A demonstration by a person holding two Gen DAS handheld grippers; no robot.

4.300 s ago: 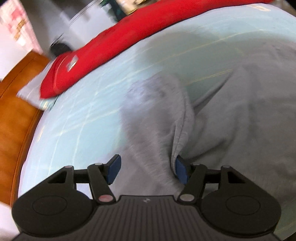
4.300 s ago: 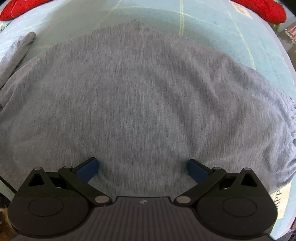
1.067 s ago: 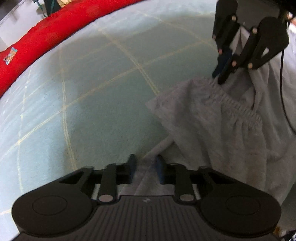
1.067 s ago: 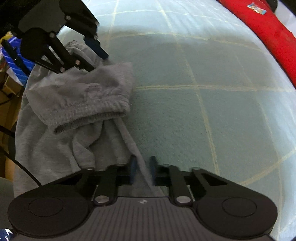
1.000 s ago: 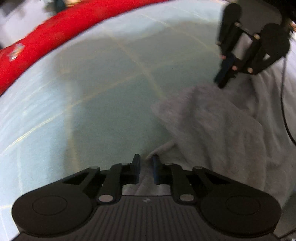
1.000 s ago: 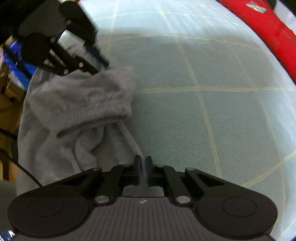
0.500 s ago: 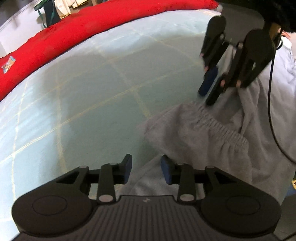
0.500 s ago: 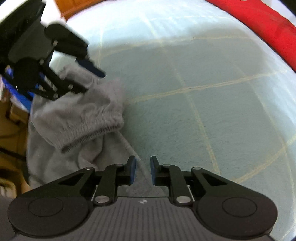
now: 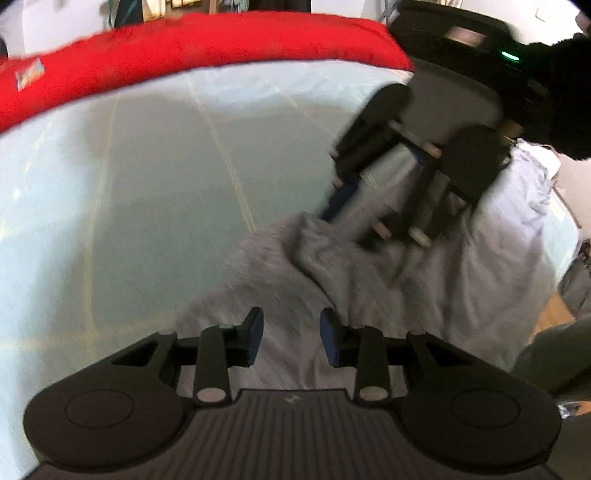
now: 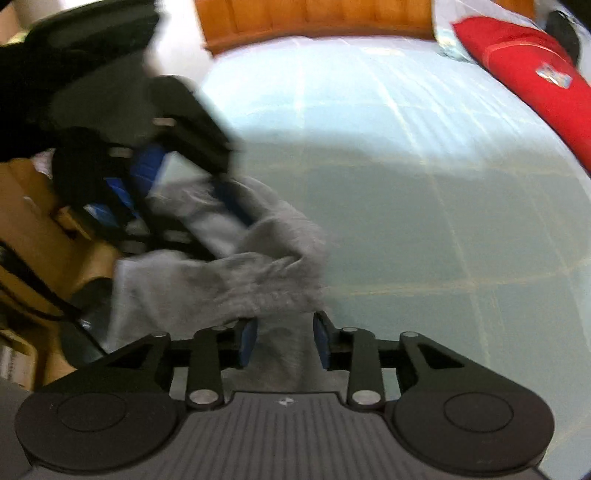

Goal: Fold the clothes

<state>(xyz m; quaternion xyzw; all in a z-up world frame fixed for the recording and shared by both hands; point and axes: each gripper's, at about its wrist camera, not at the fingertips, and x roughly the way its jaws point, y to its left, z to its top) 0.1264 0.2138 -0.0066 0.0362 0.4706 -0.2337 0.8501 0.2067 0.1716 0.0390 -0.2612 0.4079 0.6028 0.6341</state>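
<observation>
Left wrist view: the left claw (image 9: 291, 336) sits at the bottom centre, its blue pads apart with nothing pinched; grey cloth lies below the gap. Its jaws have just been opening. The grey sweatpants (image 9: 369, 280) lie crumpled from the lower centre out to the right edge of the frame, on the pale blue checked bed sheet (image 9: 147, 192) that fills the left and middle. A red quilt (image 9: 184, 48) runs along the upper edge. In the upper right the right claw (image 9: 354, 218) reaches down toward the cloth, blurred, its blue pad tip just at the raised fold; whether it touches cannot be told. A black-gloved hand (image 9: 554, 85) holds it at the upper right corner.

Right wrist view: the right claw (image 10: 284, 339) is at the bottom centre, pads apart and gripping nothing, having just been opening; a strip of grey cloth lies under the gap. The sweatpants (image 10: 240, 273), with a gathered elastic band, bunch up in the left centre at the bed's edge. The left claw (image 10: 221, 206) shows blurred at the upper left, above the cloth. The sheet (image 10: 424, 221) spreads across the right, a wooden headboard (image 10: 314, 18) along the top, the red quilt (image 10: 535, 81) at the upper right.
</observation>
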